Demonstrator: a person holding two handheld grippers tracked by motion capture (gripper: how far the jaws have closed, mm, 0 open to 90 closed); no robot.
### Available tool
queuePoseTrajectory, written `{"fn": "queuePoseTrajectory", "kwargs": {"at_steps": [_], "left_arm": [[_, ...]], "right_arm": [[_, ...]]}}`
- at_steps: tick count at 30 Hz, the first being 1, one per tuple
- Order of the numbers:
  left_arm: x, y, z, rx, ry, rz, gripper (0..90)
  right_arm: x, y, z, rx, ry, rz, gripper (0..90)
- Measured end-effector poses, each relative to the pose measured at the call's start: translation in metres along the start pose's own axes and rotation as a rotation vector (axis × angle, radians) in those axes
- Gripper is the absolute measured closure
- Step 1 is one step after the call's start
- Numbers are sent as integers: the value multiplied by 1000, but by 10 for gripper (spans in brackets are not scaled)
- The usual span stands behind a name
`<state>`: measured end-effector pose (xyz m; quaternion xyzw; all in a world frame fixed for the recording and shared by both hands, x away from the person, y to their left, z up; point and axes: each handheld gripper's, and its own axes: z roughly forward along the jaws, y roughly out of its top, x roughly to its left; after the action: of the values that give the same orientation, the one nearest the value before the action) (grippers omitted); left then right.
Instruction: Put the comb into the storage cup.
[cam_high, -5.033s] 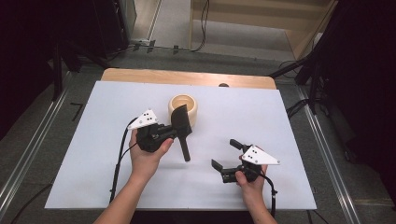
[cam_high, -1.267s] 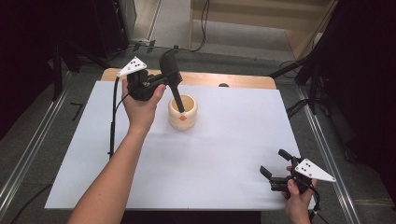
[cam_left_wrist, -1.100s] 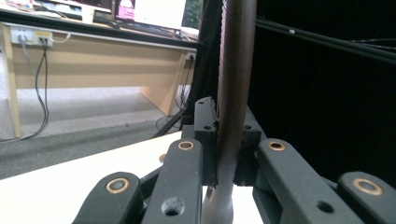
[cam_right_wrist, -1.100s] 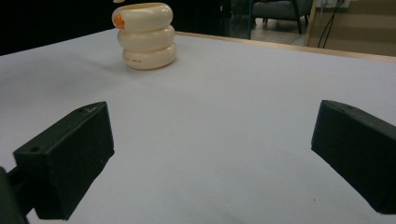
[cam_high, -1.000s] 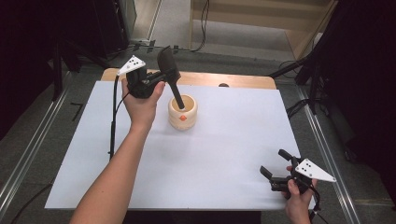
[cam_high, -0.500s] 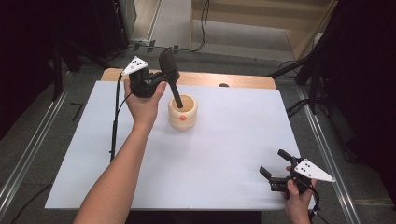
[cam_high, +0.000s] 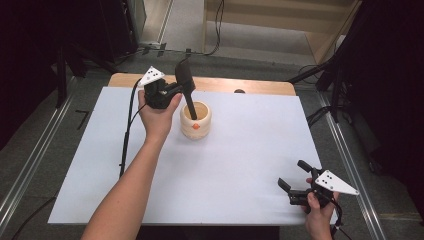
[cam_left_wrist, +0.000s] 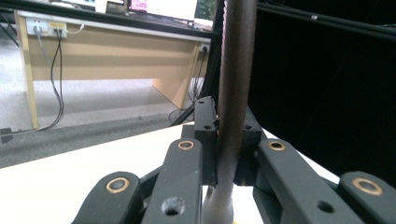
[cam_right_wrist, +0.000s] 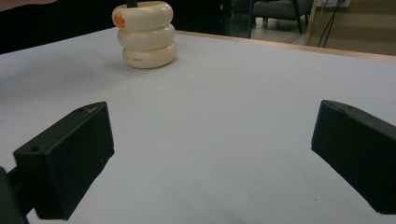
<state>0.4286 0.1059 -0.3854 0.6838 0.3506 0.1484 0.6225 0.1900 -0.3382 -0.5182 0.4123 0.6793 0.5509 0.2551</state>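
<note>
From the high view, the left gripper (cam_high: 172, 91) clamps a dark spatula (cam_high: 186, 89) standing handle-down in the cream ringed holder (cam_high: 196, 120) at the white mat's (cam_high: 240, 165) far middle; the step looks like seating it. The left gripper view shows the jaws tight on the handle (cam_left_wrist: 233, 93), so releasing seems next. In the right gripper view, the right gripper (cam_right_wrist: 215, 161) gapes wide, empty, near the mat's front.
</note>
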Motion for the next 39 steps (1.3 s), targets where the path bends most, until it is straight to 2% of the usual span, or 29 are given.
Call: {"fn": "queuePoseTrajectory", "kwargs": {"at_steps": [4, 9, 12, 14, 19, 24, 29, 39], "left_arm": [[3, -6, 1, 7, -5, -19, 838], [4, -11, 2, 19, 5, -15, 838], [4, -14, 3, 16, -11, -29, 838], [4, -16, 4, 22, -10, -25, 838], [5, -24, 9, 27, -17, -46, 838], [5, -32, 12, 38, -15, -41, 838], [9, -40, 13, 31, -45, -84, 837], [12, -52, 16, 61, -22, -90, 837]], "right_arm": [[0, 0, 0, -1, 1, 2, 0], [0, 0, 0, 1, 2, -3, 0], [0, 0, 1, 2, 2, -4, 0], [0, 0, 1, 4, 0, -4, 0], [1, 0, 1, 7, 1, -5, 0], [0, 0, 1, 4, 2, -5, 0], [0, 0, 1, 3, 1, -3, 0], [0, 0, 2, 6, 2, -8, 0]]}}
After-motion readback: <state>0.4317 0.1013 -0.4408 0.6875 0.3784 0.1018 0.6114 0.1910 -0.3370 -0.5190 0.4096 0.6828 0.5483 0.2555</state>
